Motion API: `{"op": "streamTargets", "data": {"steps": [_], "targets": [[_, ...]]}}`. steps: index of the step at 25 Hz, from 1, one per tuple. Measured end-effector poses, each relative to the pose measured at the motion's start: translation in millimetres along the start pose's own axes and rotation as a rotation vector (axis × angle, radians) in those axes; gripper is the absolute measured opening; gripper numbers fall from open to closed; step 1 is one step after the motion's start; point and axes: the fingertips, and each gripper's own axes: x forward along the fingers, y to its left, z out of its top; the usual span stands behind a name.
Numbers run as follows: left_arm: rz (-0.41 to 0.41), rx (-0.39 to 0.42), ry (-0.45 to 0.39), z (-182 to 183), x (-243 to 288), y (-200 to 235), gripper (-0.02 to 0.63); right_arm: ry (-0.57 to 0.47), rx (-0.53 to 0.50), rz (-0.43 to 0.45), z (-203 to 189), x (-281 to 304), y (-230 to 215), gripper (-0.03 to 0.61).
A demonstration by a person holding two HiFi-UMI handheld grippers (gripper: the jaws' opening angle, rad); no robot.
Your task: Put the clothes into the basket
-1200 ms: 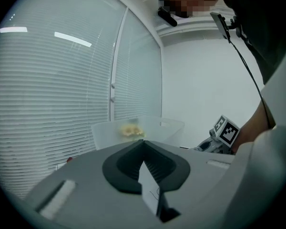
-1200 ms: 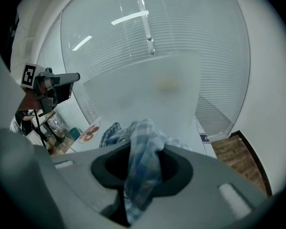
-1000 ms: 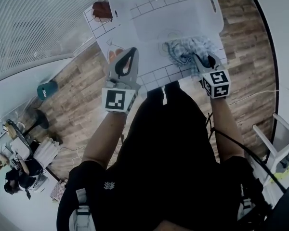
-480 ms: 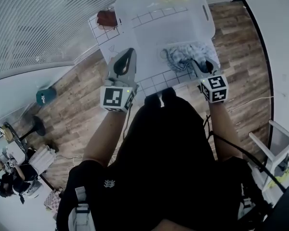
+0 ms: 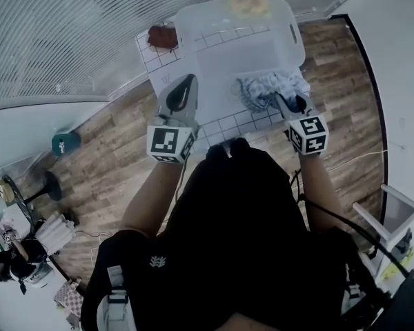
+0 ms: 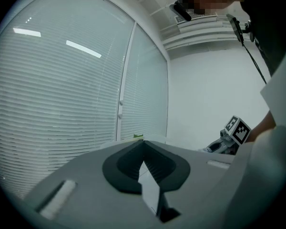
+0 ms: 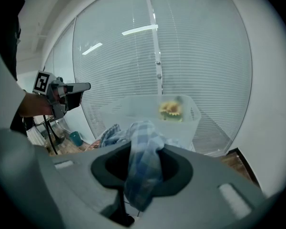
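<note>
Cloth (image 5: 265, 87), a blue plaid piece, is bunched just in front of the near wall of the basket (image 5: 298, 27). On the left, the left gripper (image 5: 188, 81) hovers over the table (image 5: 221, 125) with its fingers pressed together on nothing, and the right gripper (image 5: 279, 98) has its fingers clenched on the cloth. This looks like the carry step, so the next move calls for raising the cloth above that near rim, bringing it over the basket's inside, and only then parting the fingers.
</note>
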Motion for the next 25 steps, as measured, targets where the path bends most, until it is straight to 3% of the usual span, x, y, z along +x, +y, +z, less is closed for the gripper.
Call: {"op": "streamTargets", "data": {"steps": [25], "targets": [[-0.023, 0.042, -0.126, 67, 10, -7, 0.006, -0.143, -0.026, 0.003, 72, -46, 8, 0.107]]}}
